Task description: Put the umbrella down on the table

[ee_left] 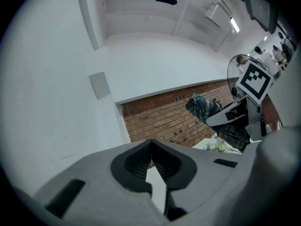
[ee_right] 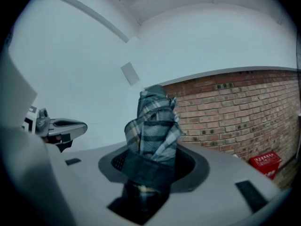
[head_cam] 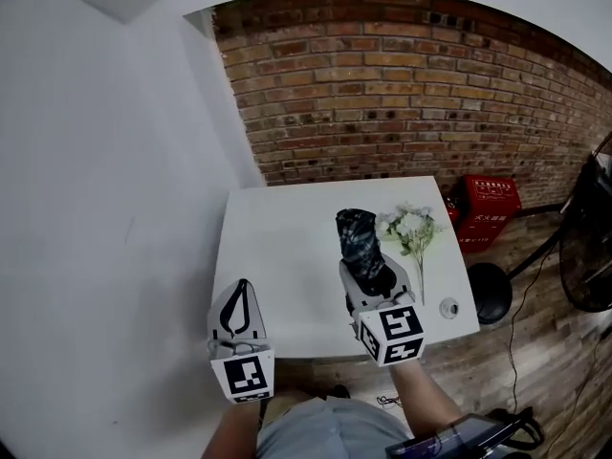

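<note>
Umbrella (ee_right: 153,126), folded up in its plaid cloth, sat clamped between the jaws of the right gripper (head_cam: 371,273). The pads pressed on its lower part, near a dark band around the bundle, and the rest stuck out ahead of the jaws. The left gripper (head_cam: 241,287) was just beside it, jaws together with nothing between them.

In the head view the umbrella was over the middle of the white table (head_cam: 277,256), held out in front of the person; no view showed it touching the top. A spray of white flowers (head_cam: 411,228) lay just beside it on the right, and a small round object (head_cam: 448,306) sat near the table's right edge. A brick wall (head_cam: 402,84) stood behind the table.

Judging by its look, the umbrella was probably light, with a stiff core under loose, slippery cloth that would give under the pads. A hold on the banded, tightly wrapped part seemed the surest. Laying it down in the open space to the left would likely spare the flowers.
</note>
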`<state>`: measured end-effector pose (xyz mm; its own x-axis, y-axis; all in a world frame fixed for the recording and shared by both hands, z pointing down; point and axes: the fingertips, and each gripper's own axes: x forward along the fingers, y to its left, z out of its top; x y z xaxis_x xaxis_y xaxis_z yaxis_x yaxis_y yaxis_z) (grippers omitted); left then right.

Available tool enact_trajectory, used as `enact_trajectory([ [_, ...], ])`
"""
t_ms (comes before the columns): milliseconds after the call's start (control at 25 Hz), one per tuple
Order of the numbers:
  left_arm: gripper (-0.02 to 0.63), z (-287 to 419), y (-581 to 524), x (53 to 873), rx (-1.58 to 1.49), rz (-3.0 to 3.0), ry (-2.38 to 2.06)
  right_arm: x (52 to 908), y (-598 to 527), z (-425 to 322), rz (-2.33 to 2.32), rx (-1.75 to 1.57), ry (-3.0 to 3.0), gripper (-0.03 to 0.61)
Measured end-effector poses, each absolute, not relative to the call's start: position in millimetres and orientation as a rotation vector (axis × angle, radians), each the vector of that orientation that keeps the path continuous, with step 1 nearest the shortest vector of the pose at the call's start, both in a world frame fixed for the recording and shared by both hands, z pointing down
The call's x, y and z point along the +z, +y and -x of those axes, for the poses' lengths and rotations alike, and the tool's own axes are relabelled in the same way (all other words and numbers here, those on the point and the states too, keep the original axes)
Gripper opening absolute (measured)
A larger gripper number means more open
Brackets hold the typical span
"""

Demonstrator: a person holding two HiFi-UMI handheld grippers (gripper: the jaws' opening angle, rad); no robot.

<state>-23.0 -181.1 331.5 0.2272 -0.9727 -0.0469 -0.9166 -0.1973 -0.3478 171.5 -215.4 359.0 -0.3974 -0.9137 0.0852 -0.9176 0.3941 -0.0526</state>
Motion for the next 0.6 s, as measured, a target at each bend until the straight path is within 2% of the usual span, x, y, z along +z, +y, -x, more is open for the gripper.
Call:
enact_trajectory([
  [600,0.008,83,-264,344,-0.259,2.204,1.857,363,-303,-116,-1.629,0.12,-2.559,0.187],
])
